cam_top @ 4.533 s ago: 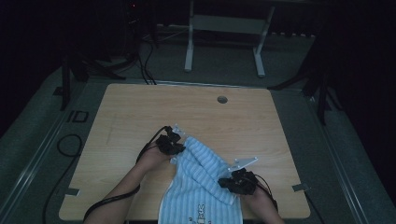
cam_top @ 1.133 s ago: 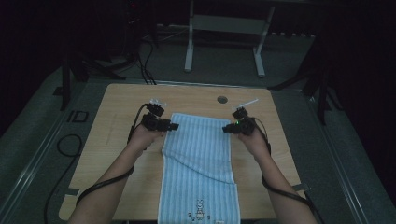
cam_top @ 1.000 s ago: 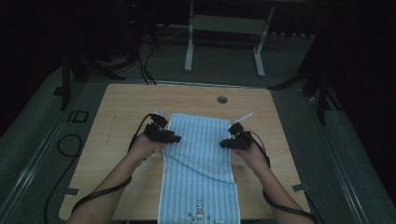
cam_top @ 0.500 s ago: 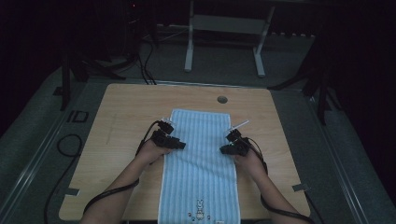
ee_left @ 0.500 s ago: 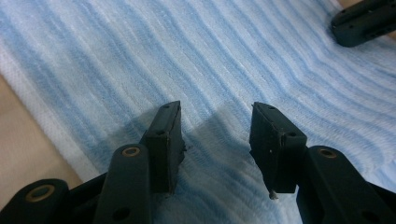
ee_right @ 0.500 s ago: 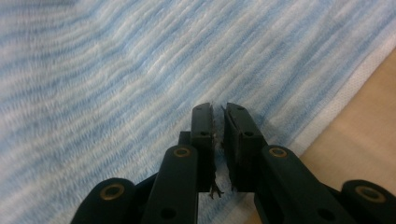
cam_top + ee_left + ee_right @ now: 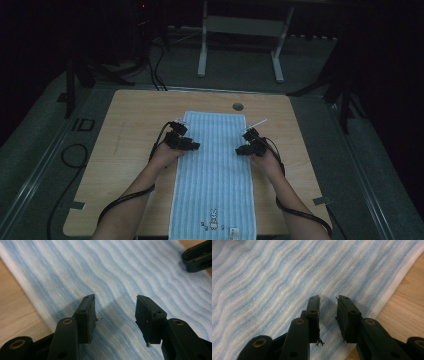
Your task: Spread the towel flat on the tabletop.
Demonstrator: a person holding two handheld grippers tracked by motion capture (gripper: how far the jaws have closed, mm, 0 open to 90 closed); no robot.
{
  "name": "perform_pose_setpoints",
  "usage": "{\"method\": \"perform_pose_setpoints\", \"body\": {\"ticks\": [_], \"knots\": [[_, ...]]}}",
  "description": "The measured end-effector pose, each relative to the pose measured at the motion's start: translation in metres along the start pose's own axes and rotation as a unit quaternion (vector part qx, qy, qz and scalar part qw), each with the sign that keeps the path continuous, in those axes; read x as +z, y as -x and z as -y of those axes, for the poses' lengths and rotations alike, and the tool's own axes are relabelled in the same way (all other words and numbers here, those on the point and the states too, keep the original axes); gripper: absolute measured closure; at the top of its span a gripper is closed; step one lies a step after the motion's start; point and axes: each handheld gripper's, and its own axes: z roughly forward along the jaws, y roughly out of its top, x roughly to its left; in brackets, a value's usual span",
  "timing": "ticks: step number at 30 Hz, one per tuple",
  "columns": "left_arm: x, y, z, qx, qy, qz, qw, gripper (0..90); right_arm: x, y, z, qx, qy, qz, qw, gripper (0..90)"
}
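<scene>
The long blue-and-white striped terry towel (image 7: 214,170) lay flat down the middle of the light wooden table (image 7: 125,130), far end near the round grommet hole (image 7: 238,106), near end with its small rabbit print (image 7: 214,218) hanging at the table's front edge.

The left gripper (image 7: 192,145) sat over the towel's left border — jaws wide apart, nothing between them, only cloth beneath in the left gripper view (image 7: 115,310). The right gripper (image 7: 241,150) sat over the right border; its jaws showed a narrow gap in the right gripper view (image 7: 328,306), and held no fabric, with the white hem just beside them.

Judging by the layout, the step in hand was a fresh grab of both side edges, probably for a fold or a smoothing pull.

To do it well:
- Slide each jaw pair outward to the hem so one jaw goes under the edge; pinching from above mid-cloth would just bunch the pile.
- Open the right one wider first.
- Take both edges level with each other — otherwise the fold skews.
- Lift evenly; the overhanging end may drag the towel off.
</scene>
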Motion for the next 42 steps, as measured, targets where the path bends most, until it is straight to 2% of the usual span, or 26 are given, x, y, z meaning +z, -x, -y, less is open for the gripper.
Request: {"method": "perform_pose_setpoints", "body": {"ticks": [2, 5, 6, 8, 11, 13, 14, 16, 20, 23, 27, 40, 42], "knots": [[-0.009, 0.005, 0.004, 0.015, 0.008, 0.005, 0.9998, 51.6, -0.003, -0.003, 0.003, 0.0, 0.007, -0.012, 0.9999, 77.5], [-0.012, 0.012, 0.012, 0.034, -0.013, 0.021, 0.9991, 55.8, -0.001, -0.01, 0.009, -0.018, -0.008, -0.006, 0.9998, 83.1], [-0.011, 0.013, 0.015, 0.041, -0.022, 0.018, 0.9988, 56.2, 0.0, -0.011, 0.011, -0.023, -0.009, -0.007, 0.9997, 83.4], [-0.009, 0.015, 0.02, 0.051, -0.026, 0.011, 0.9983, 69.2, 0.0, -0.012, 0.014, -0.022, -0.005, -0.005, 0.9997, 87.2], [-0.007, 0.017, 0.027, 0.055, -0.031, 0.015, 0.9979, 81.6, -0.001, -0.011, 0.017, -0.019, 0.005, -0.005, 0.9998, 88.4], [-0.004, 0.018, 0.034, 0.061, -0.045, 0.017, 0.997, 85.8, -0.002, -0.012, 0.019, -0.021, 0.006, -0.004, 0.9997, 88.5], [-0.005, 0.019, 0.037, 0.057, -0.041, 0.025, 0.9972, 87.8, -0.002, -0.012, 0.02, -0.023, 0.006, -0.006, 0.9997, 88.5], [-0.007, 0.019, 0.042, 0.046, -0.036, 0.03, 0.9978, 89.5, -0.003, -0.013, 0.023, -0.019, 0.01, -0.008, 0.9997, 88.5], [-0.013, 0.023, 0.053, 0.041, -0.032, 0.042, 0.9977, 89.6, -0.005, -0.017, 0.03, -0.022, 0.016, -0.014, 0.9995, 88.3], [-0.016, 0.026, 0.059, 0.043, -0.031, 0.047, 0.9975, 89.5, -0.007, -0.02, 0.034, -0.024, 0.016, -0.017, 0.9994, 88.3], [-0.023, 0.034, 0.07, 0.049, -0.034, 0.052, 0.9969, 89.5, -0.011, -0.031, 0.045, -0.036, 0.018, -0.016, 0.9991, 87.9], [-0.033, 0.053, 0.09, 0.054, -0.044, 0.072, 0.9949, 89.4, -0.023, -0.05, 0.076, -0.037, 0.027, -0.034, 0.9984, 87.8], [-0.035, 0.058, 0.094, 0.062, -0.049, 0.073, 0.9942, 89.4, -0.025, -0.053, 0.08, -0.038, 0.027, -0.036, 0.9982, 87.8]]}}
